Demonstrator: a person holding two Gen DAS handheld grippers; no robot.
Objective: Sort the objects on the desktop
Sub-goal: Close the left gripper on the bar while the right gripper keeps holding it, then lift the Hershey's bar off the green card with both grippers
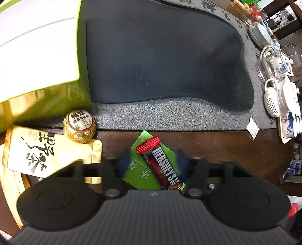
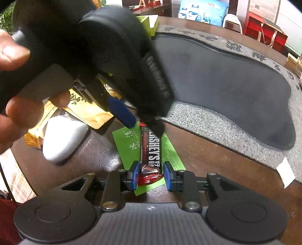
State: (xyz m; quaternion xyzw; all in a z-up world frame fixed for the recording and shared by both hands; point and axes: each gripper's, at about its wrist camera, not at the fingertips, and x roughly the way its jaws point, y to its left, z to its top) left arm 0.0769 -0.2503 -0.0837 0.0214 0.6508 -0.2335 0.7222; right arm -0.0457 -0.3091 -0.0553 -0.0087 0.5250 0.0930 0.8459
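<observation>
Right wrist view: right gripper [image 2: 149,176] fingers look pinched onto the Hershey's bar [image 2: 151,150] lying on a green card [image 2: 130,143], centre-bottom of frame, prob. to hold it steady. Left gripper [image 1: 152,164] fingers stand apart round it w/o touching.

A dark brown wooden bench [image 1: 217,143] is seen at the lower centre, carrying a grey stone tea tray [image 1: 169,56]. Red boxes [image 2: 264,32] and a blue pack [image 2: 203,11] are seen behind, upper right.
</observation>
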